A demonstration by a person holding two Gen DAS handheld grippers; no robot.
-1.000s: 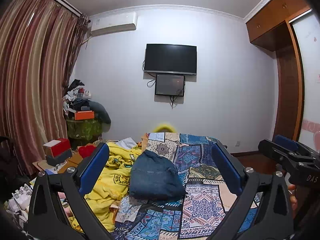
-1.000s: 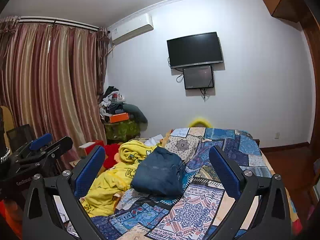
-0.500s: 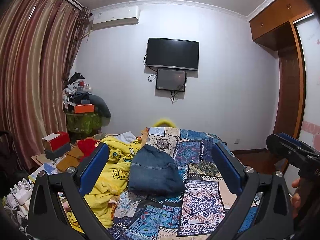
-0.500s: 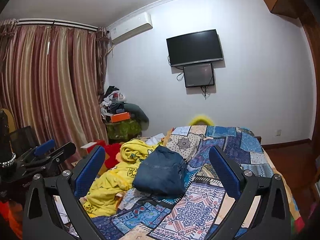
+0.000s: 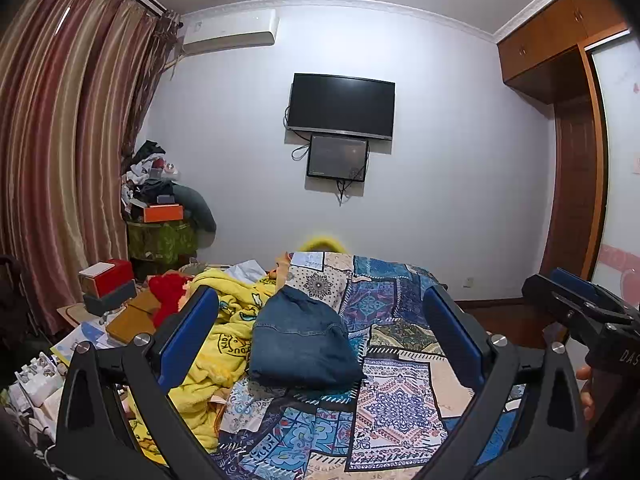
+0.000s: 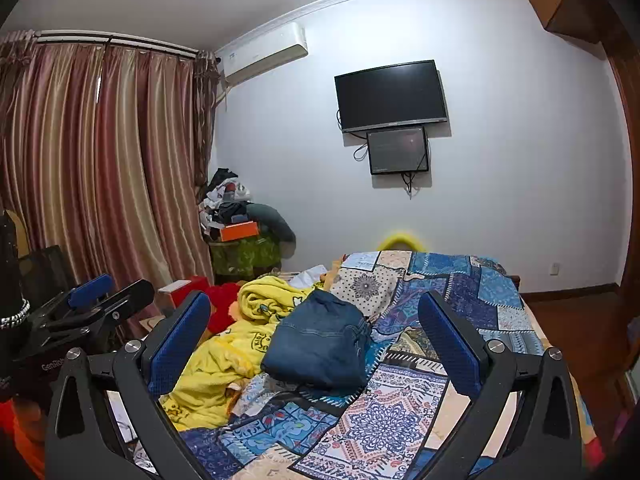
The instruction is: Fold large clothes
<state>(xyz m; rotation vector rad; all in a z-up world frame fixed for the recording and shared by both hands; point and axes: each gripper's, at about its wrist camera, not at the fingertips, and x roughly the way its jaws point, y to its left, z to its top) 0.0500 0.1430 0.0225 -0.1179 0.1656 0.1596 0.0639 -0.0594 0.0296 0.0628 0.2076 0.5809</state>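
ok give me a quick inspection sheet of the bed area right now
surface: bed with patchwork quilt, largely uncovered on its right half.
job's things: folded blue jeans lying on the quilt; crumpled yellow blanket beside them, on their left.
clutter: red and grey boxes, red plush item, piled stand with orange box in the corner.
grippers: left tool open, holding nothing, above the bed; right tool open, holding nothing.
cables: loose wires hang under the wall TV and small screen.
surroundings: curtains, air conditioner, wooden wardrobe.
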